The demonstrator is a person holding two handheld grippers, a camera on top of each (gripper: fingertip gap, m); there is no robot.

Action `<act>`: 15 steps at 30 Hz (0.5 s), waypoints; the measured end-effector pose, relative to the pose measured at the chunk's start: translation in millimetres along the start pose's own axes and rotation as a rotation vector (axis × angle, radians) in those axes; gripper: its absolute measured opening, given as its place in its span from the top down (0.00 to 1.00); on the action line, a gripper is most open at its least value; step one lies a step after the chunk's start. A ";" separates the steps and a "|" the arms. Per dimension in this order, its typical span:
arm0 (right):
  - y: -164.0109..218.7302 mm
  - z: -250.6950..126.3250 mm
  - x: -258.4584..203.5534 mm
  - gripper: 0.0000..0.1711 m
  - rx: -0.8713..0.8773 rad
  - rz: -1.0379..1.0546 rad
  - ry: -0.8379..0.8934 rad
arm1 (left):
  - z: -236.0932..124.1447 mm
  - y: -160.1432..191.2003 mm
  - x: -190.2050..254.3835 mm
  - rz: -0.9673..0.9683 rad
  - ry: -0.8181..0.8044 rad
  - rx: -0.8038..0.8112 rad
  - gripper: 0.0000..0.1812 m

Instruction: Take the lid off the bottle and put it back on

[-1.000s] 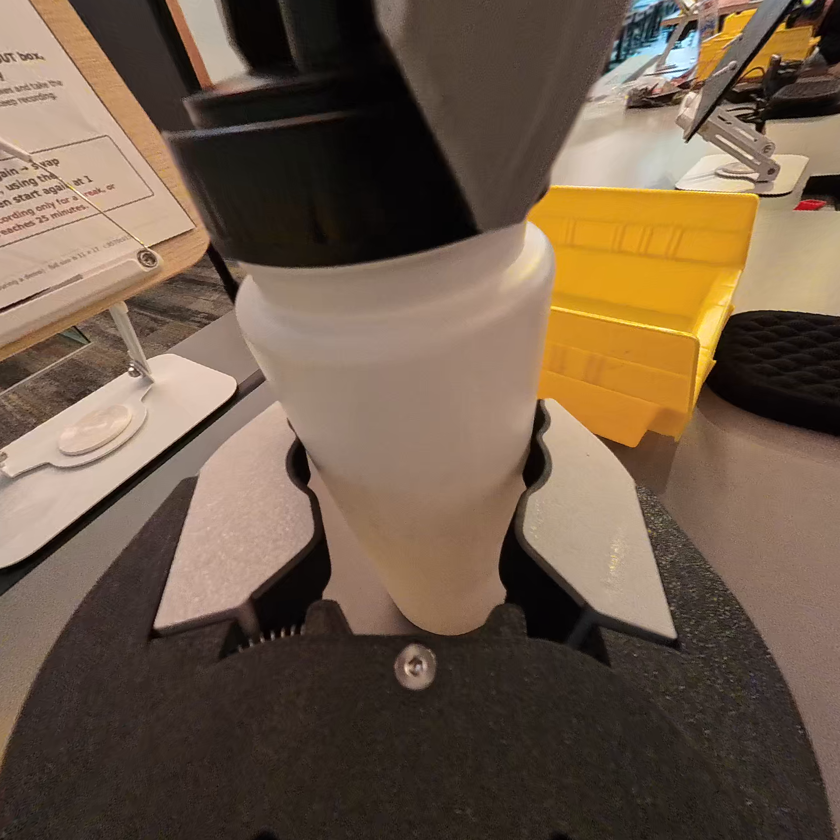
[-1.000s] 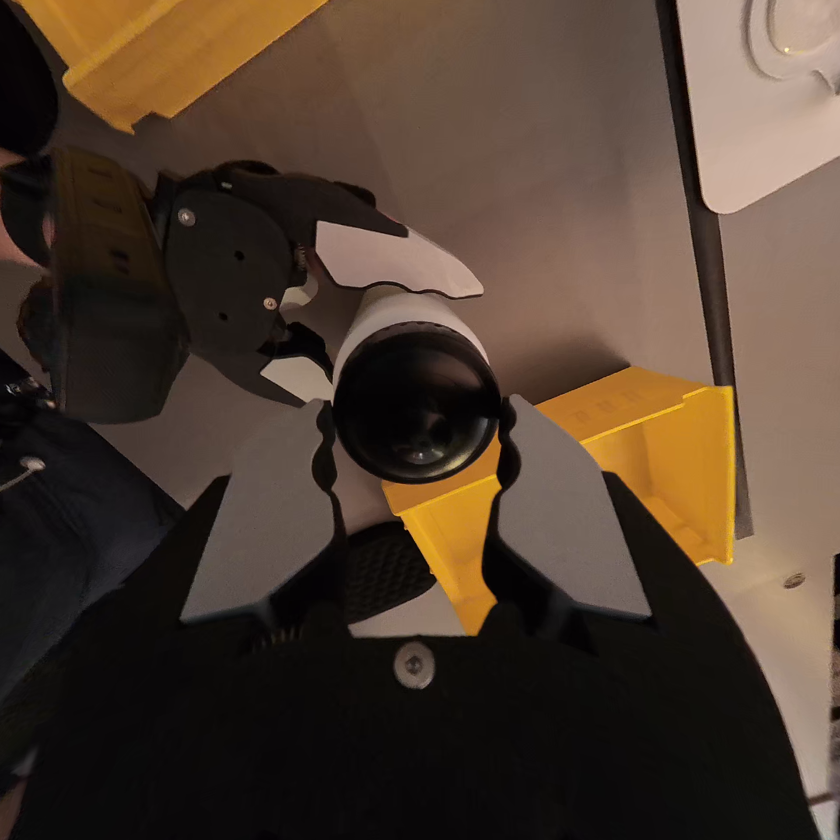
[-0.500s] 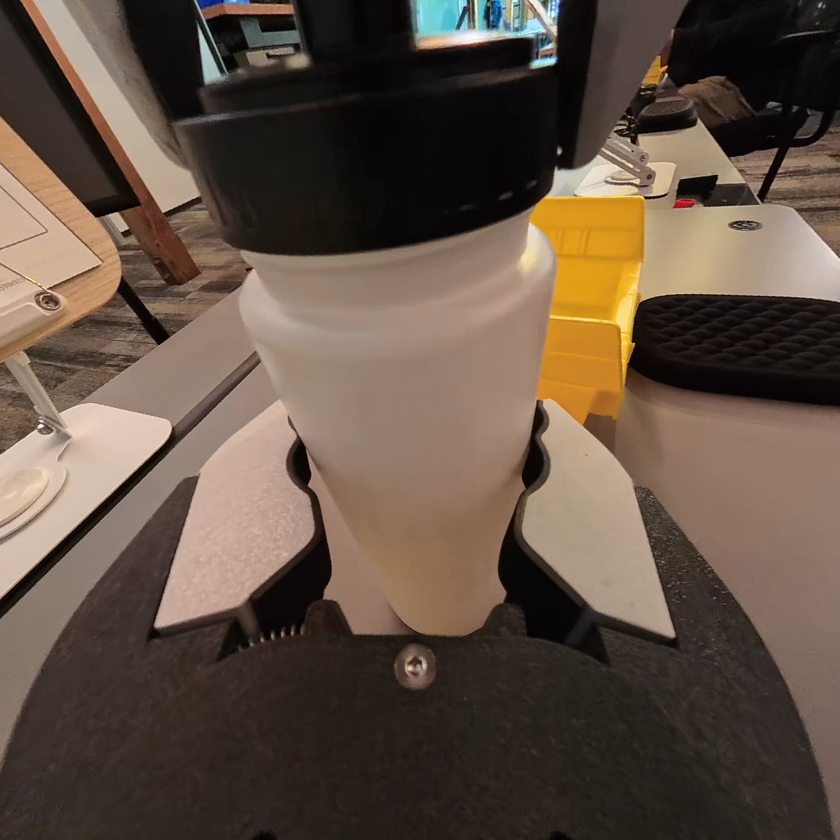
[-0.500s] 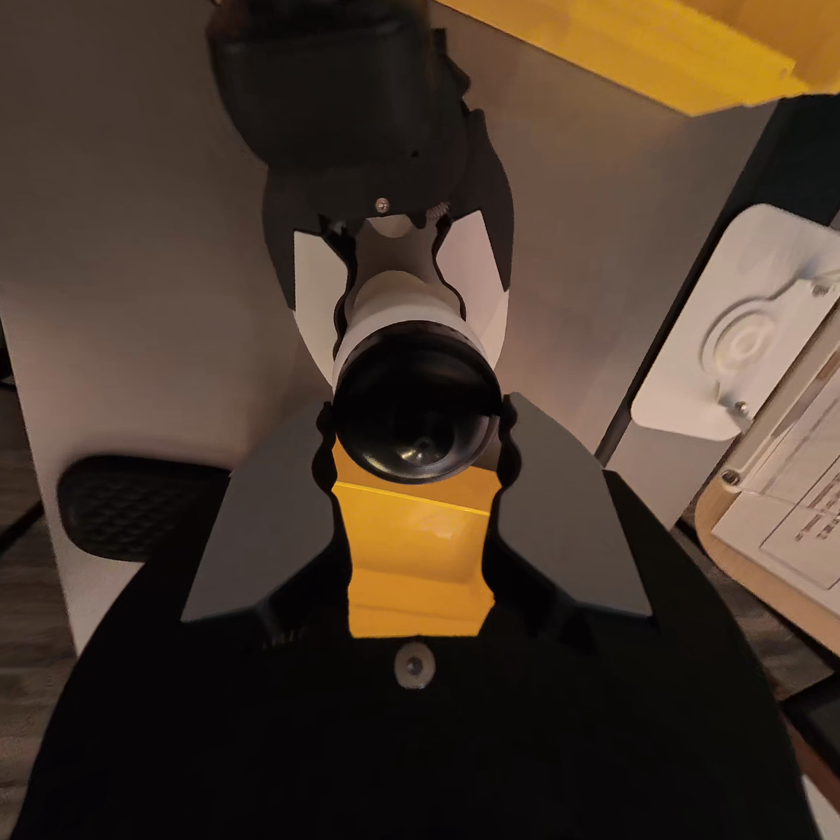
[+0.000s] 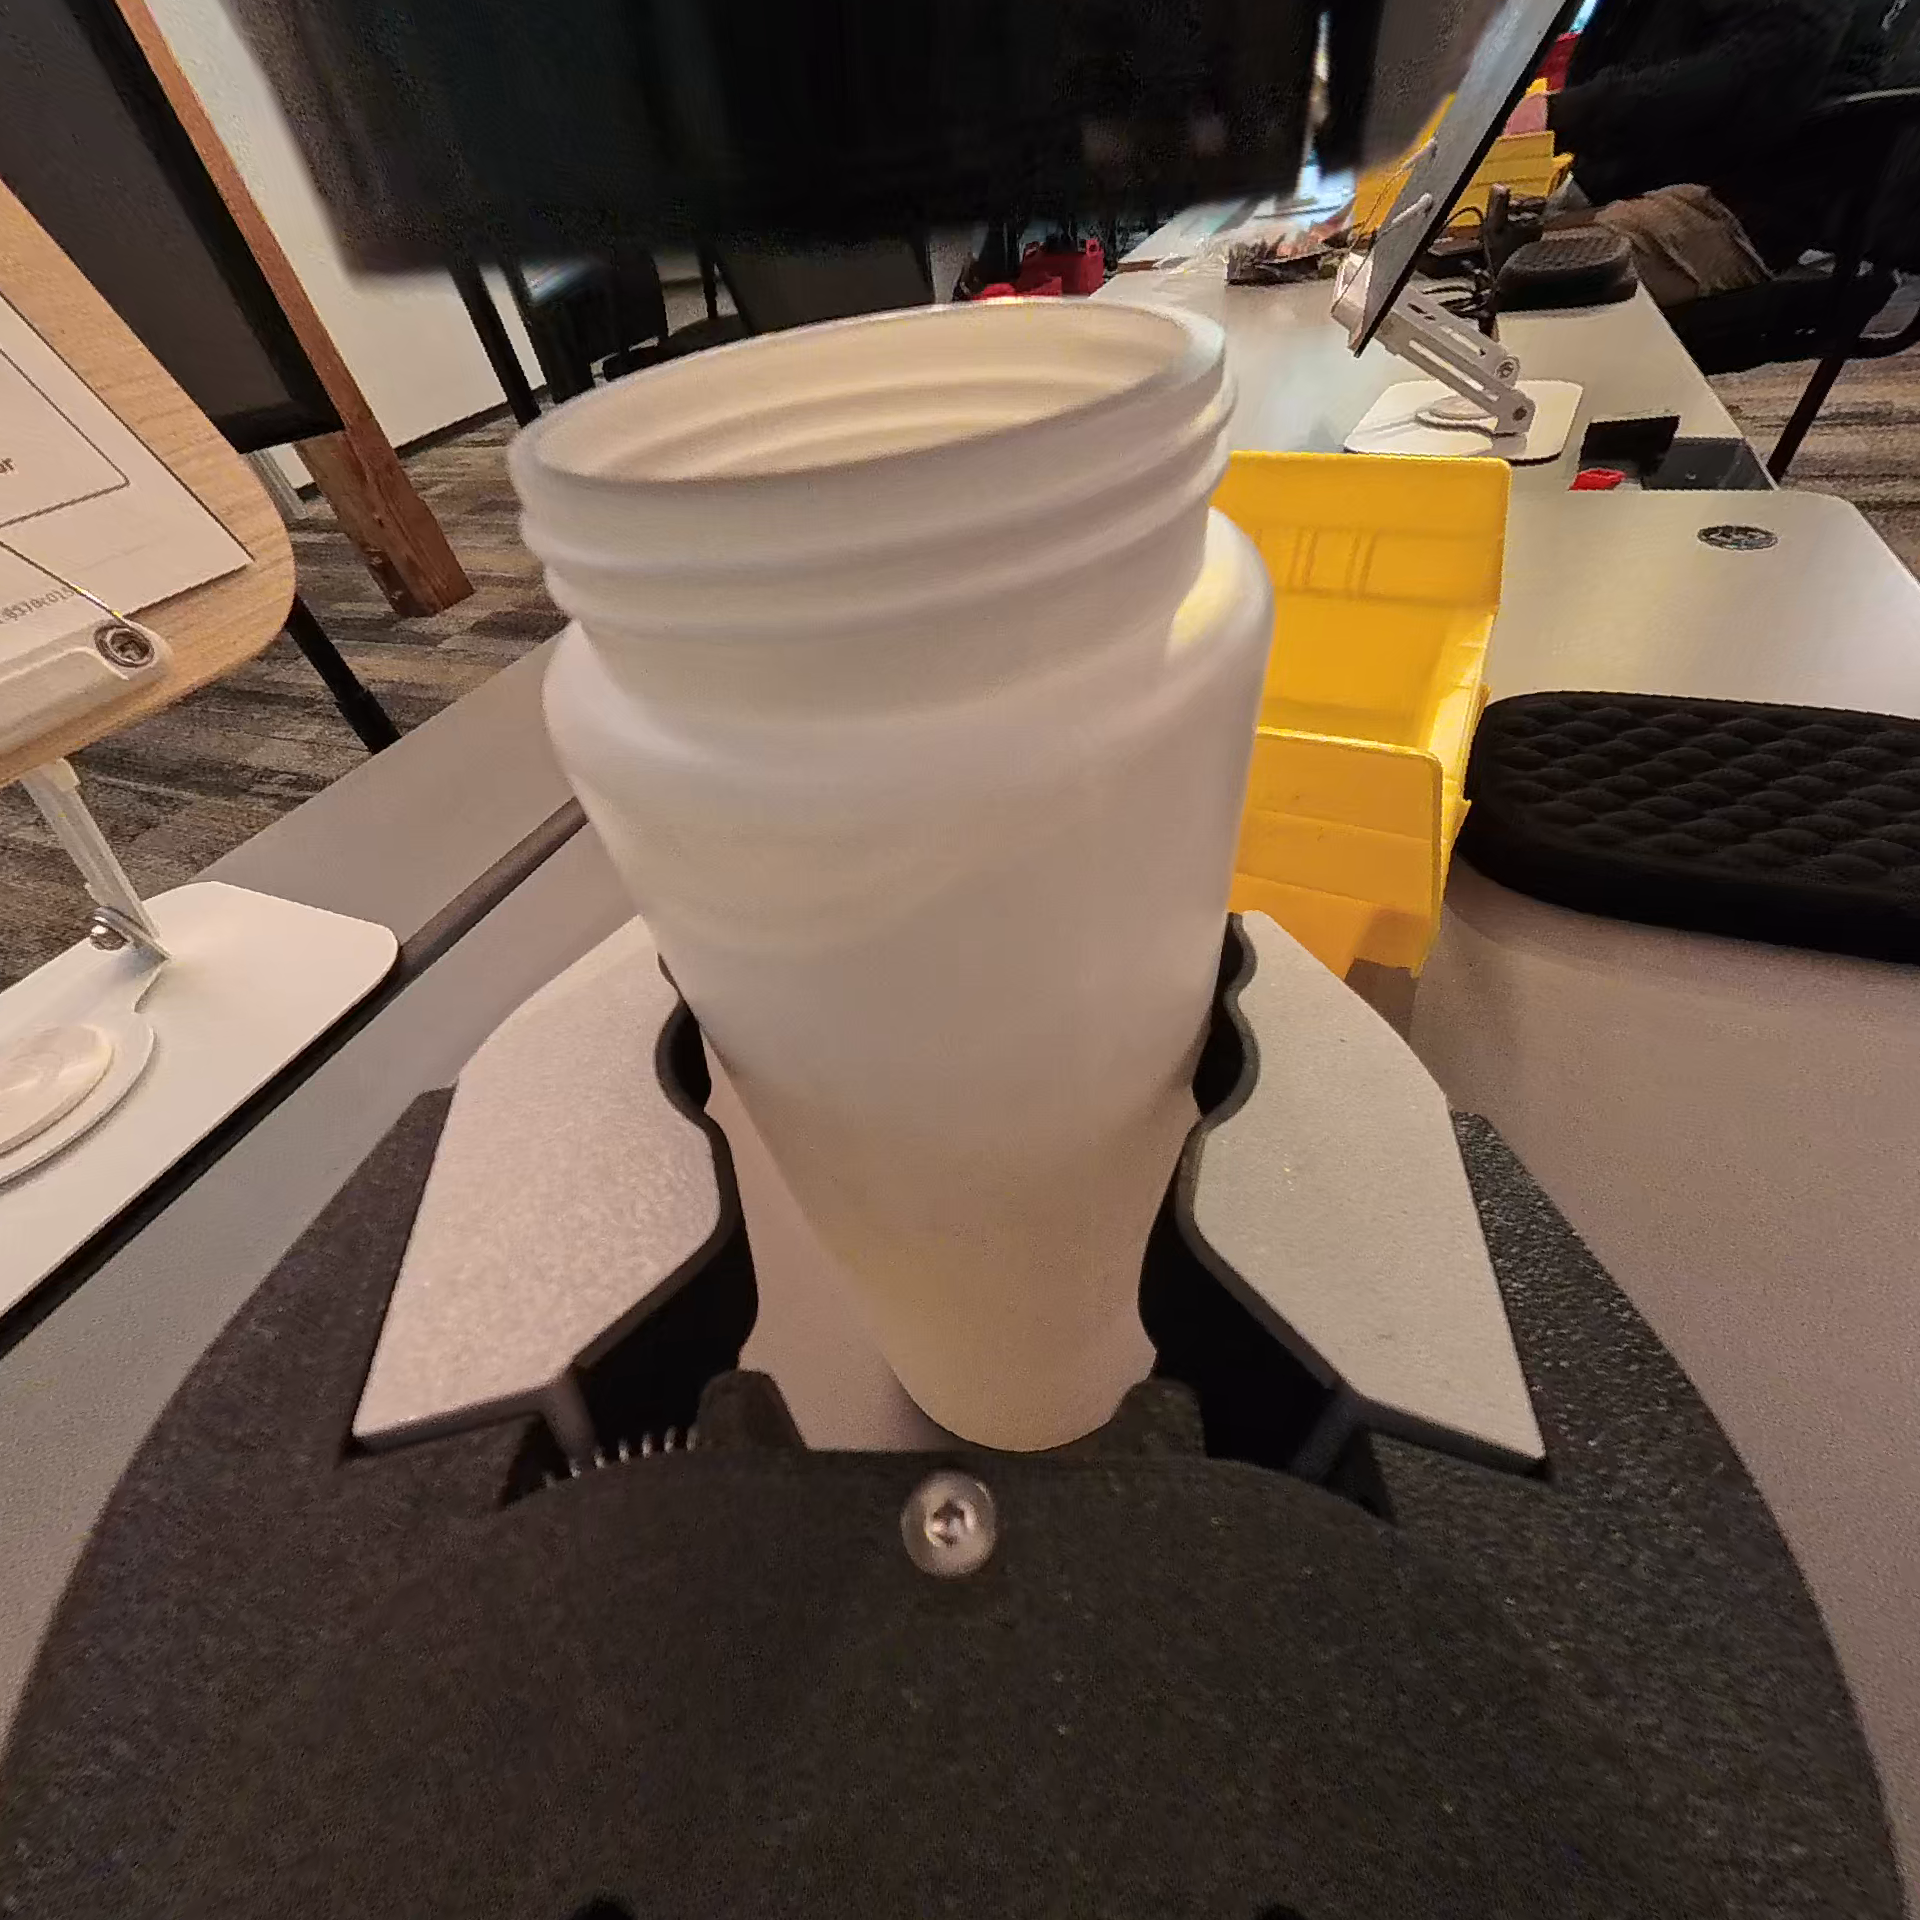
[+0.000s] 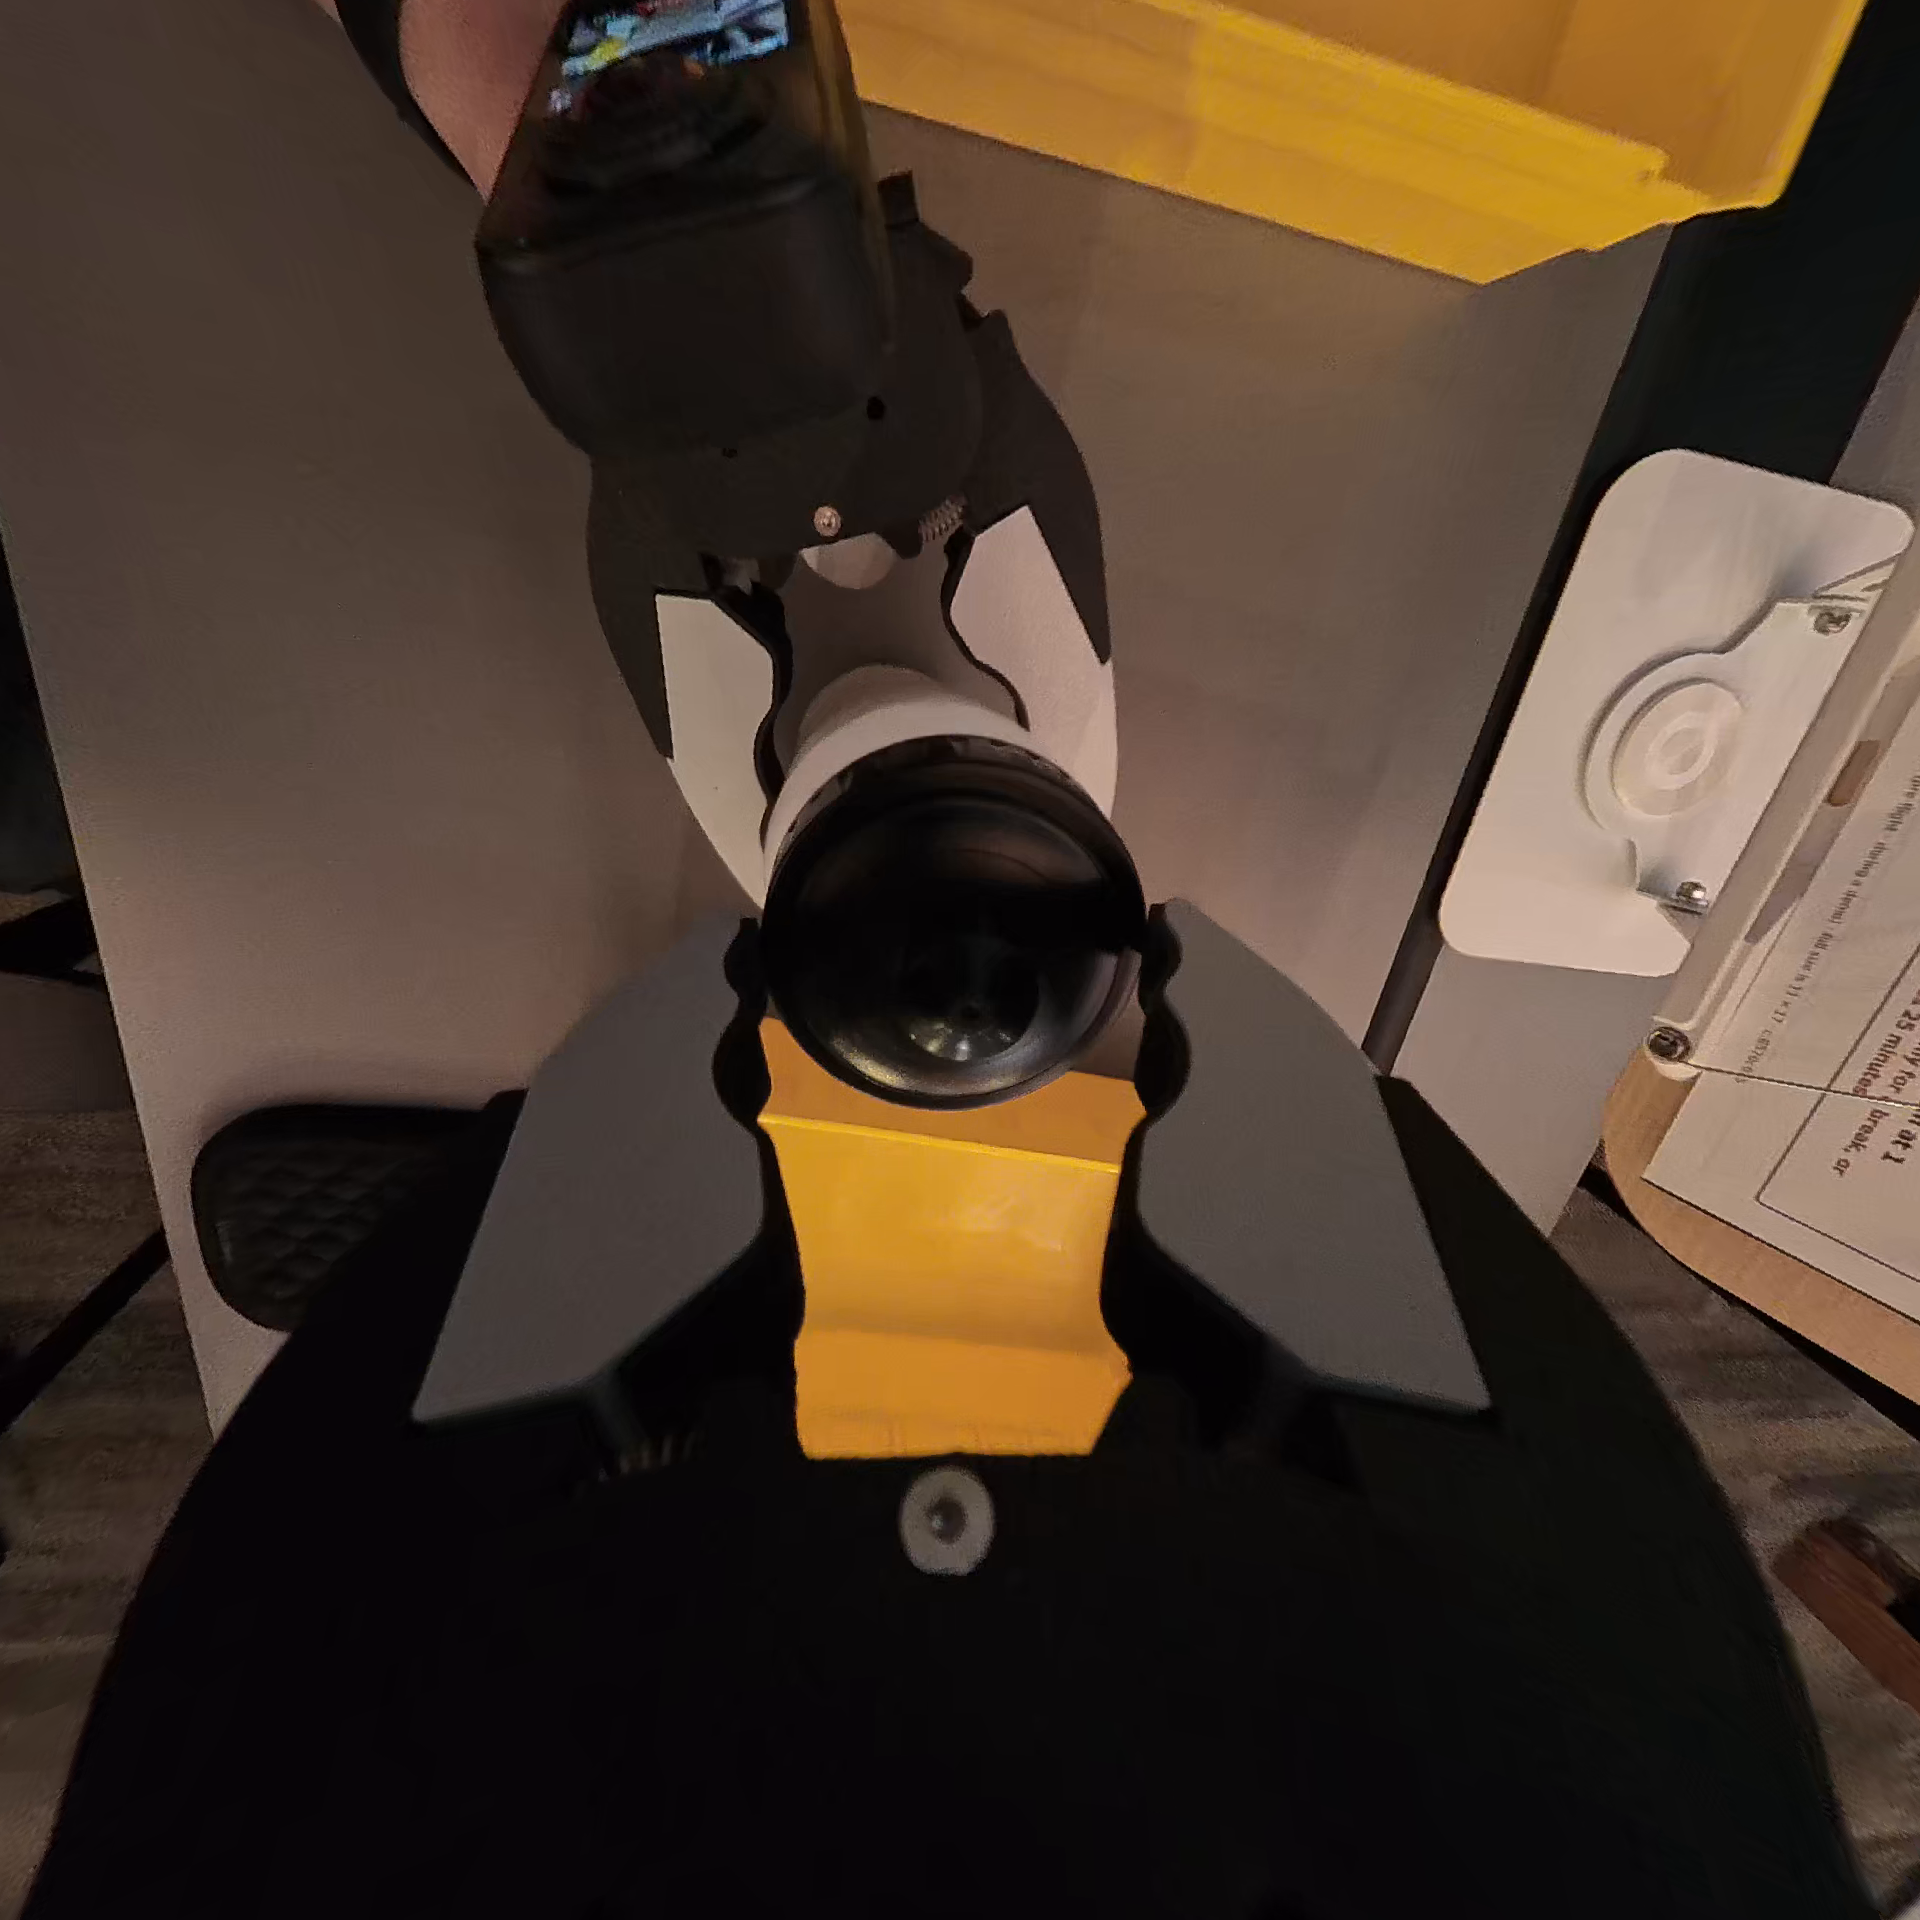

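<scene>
Lid point(image 6: 951, 961) off, gripped in right claw point(image 6: 951, 940), blurred above open bottle point(image 5: 914, 831) clamped by left claw point(image 5: 951, 1049).

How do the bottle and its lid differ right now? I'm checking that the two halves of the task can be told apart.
The bottle is white, the lid glossy black. The bottle is tall and tapers downward; the lid is a short, wide cap. The bottle sits in the left tongs, mouth open with bare threads; the lid is gripped by the right tongs, just off the neck. Both are round and held clear of the table.
</scene>
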State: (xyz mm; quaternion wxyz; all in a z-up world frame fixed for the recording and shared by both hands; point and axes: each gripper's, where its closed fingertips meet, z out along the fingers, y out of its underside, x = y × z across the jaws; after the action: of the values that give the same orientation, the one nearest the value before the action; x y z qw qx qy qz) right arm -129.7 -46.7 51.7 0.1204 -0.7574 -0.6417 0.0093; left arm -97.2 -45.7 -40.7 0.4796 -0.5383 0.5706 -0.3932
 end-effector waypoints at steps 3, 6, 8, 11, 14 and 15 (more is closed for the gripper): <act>4.5 7.2 -1.1 0.58 -0.058 -0.019 0.009 | -0.1 0.1 -0.3 -0.002 -0.002 -0.001 0.48; 3.6 10.4 -1.6 0.58 -0.069 -0.023 0.008 | -0.2 0.2 -0.3 -0.002 -0.002 -0.003 0.48; 3.4 11.7 -1.8 0.58 -0.079 -0.035 0.011 | -0.3 0.3 -0.2 -0.002 -0.001 -0.003 0.48; 3.0 12.2 -2.1 0.58 -0.098 -0.058 0.016 | -0.2 0.3 -0.1 0.000 0.001 -0.003 0.48; 3.1 12.6 -2.6 0.58 -0.114 -0.083 0.017 | -0.2 0.2 0.3 0.002 0.006 -0.003 0.48; 3.1 13.1 -3.0 0.58 -0.116 -0.089 0.014 | -0.3 0.2 0.6 0.003 0.007 -0.003 0.48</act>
State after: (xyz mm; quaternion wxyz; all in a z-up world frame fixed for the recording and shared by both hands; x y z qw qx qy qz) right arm -129.5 -47.8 38.0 0.0814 -0.7339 -0.6733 -0.0386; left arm -97.5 -46.3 -40.9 0.4774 -0.5367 0.5735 -0.3938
